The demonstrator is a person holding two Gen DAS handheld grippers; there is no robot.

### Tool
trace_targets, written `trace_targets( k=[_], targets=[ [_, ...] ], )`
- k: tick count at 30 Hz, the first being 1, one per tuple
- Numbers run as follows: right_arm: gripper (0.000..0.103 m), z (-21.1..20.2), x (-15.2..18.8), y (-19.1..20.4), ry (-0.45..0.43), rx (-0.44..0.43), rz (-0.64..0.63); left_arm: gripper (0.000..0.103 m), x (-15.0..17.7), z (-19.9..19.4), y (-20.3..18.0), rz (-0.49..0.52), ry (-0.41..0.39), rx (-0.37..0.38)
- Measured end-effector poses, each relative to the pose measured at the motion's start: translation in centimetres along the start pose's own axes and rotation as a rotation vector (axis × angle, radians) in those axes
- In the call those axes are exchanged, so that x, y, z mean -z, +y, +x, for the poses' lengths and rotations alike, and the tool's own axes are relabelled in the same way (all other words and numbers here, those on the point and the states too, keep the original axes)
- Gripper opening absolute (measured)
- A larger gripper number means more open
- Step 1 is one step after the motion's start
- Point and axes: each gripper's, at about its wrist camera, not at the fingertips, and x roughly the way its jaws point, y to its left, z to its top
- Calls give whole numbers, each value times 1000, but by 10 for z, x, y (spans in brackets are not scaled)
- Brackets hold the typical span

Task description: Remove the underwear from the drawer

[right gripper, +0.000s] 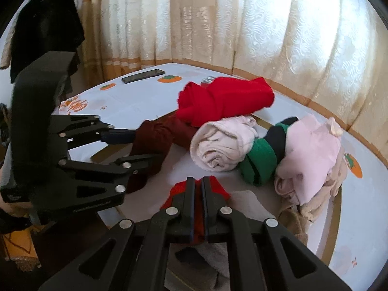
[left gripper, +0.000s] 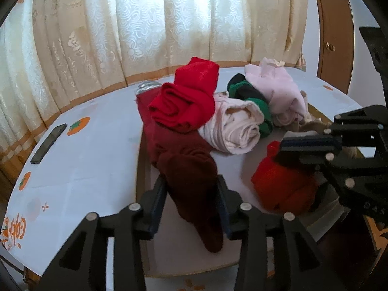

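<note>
Cream patterned curtains (left gripper: 121, 24) hang behind a table covered by a pale cloth (left gripper: 97, 145) printed with orange fruit and orange writing too distorted to read. Raised lettering on the right gripper's body, seen from the left wrist, is too blurred to read in full.

A dark maroon garment (left gripper: 189, 181) lies stretched on the table, running between the fingers of the left gripper (left gripper: 191, 208). Its jaws stand apart on either side of the cloth; whether the pads press it cannot be told. The right gripper (right gripper: 198, 194) has its jaws together, clamped on a bright red garment (right gripper: 218, 189) bunched at its tips, just beside the maroon one.

Behind them sits a pile: a rolled red garment (left gripper: 186, 101) on top of the maroon piece, a rolled pale pink garment (left gripper: 235, 126), a green and black garment (left gripper: 252, 97), and a light pink garment (left gripper: 278, 87). A dark phone (left gripper: 48, 143) lies flat near the table's left edge.
</note>
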Motion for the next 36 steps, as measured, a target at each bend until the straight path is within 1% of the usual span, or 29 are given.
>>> trace_targets(
  k=[1, 2, 3, 4, 5, 10, 12, 16, 18, 20, 22, 25, 27, 29, 30, 31, 36],
  targets=[
    [12, 0, 1, 0, -3, 10, 1, 43, 0, -2, -1, 4, -3, 2],
    [23, -1, 2, 0, -4, 14, 0, 45, 1, -5, -2, 10, -7, 5],
    [32, -2, 3, 0, -3, 12, 1, 52, 1, -8, -4, 13, -11, 3],
    [49, -4, 5, 0, -2, 11, 2, 57, 1, -12, -5, 17, -22, -1],
    [58, -6, 6, 1, -5, 13, 1, 59, 1, -15, -6, 20, -30, -1],
    [59, -28, 18, 5, -38, 35, 5, 68, 3, -38, -14, 8, -69, 15],
    [59, -38, 23, 7, -50, 40, -2, 69, 6, -51, -18, 10, -89, 17],
    [59, -65, 36, 12, -72, 67, -10, 76, 11, -78, -24, -14, -136, 22],
    [59, -80, 41, 15, -93, 87, -6, 78, 15, -92, -27, -27, -163, 30],
    [60, -101, 49, 20, -130, 110, 7, 78, 19, -106, -30, -41, -190, 29],
    [61, -118, 55, 25, -168, 122, 22, 83, 24, -117, -33, -59, -211, 29],
    [71, -147, 66, 32, -252, 152, 55, 89, 33, -139, -36, -90, -260, 24],
    [72, -162, 71, 37, -299, 170, 67, 90, 38, -153, -39, -90, -285, 18],
    [73, -177, 76, 42, -339, 197, 78, 93, 42, -164, -43, -87, -307, 13],
    [74, -180, 77, 43, -352, 202, 85, 98, 43, -169, -44, -90, -318, 7],
    [76, -184, 78, 45, -365, 203, 96, 99, 44, -173, -45, -92, -326, 9],
    [77, -199, 85, 49, -406, 193, 146, 100, 47, -182, -50, -91, -334, 24]
  ],
)
